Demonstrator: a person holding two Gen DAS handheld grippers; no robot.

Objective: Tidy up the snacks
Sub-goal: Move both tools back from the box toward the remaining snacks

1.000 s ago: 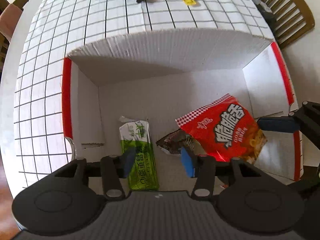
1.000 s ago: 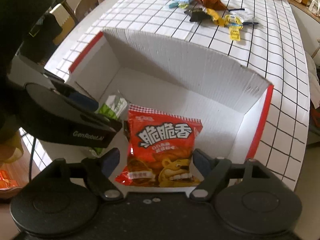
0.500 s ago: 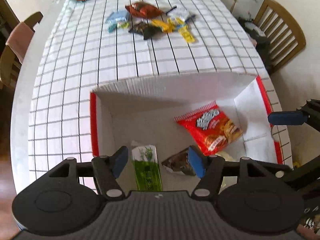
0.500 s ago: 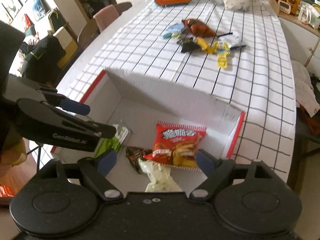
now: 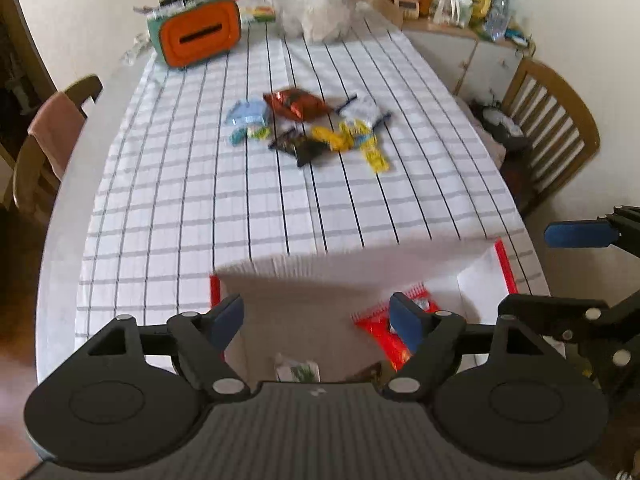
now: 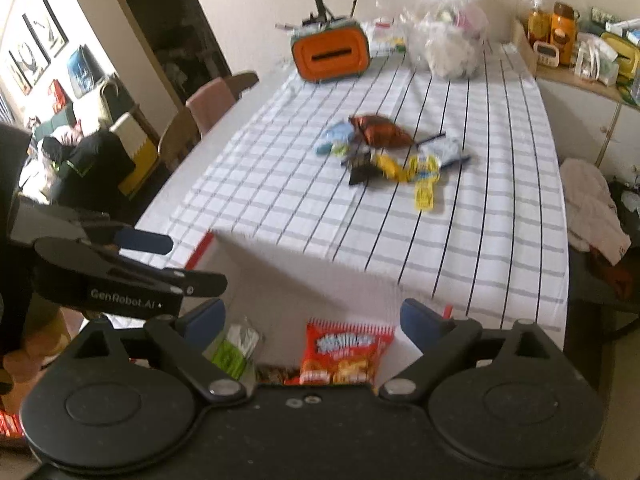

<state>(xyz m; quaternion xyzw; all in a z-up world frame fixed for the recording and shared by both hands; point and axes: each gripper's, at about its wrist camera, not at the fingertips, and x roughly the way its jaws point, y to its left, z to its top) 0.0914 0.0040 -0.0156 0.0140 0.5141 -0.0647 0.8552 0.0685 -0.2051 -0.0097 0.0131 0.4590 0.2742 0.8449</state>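
While your left claw (image 5: 316, 318) hangs over the white box (image 5: 360, 268) at the near edge of the bench (image 5: 180, 200), its jaws are spreading and nothing sits between them. Through the left wrist camera you see a red snack bag (image 5: 380, 330) on the box floor just behind the right finger, a green and white packet (image 5: 298, 368) close to the claw body, and a dark wrapper (image 5: 366, 372) between them, mostly hidden. Farther out on the checked cloth lies a loose pile of snacks (image 5: 316, 130), well apart from the box, with a yellow packet (image 5: 374, 156) at its near right, long axis running toward you. An orange holder (image 5: 200, 34) and a clear plastic bag (image 5: 320, 16) stand at the far end. A wooden chair (image 5: 552, 120) is on the right, and your right claw's blue pad (image 5: 576, 234) pokes in from that side.

Through the right wrist camera, your right claw (image 6: 312, 320) is spread wide and widening, gripping nothing. Below it the red snack bag (image 6: 346, 352) lies flat, top edge toward the far box wall; the green and white packet (image 6: 234, 346) lies left of it, tilted. The left claw (image 6: 132, 260) crosses in from the left, above the box's red-edged side (image 6: 200, 250). The pile of snacks (image 6: 392, 156) lies mid-bench, unobstructed.
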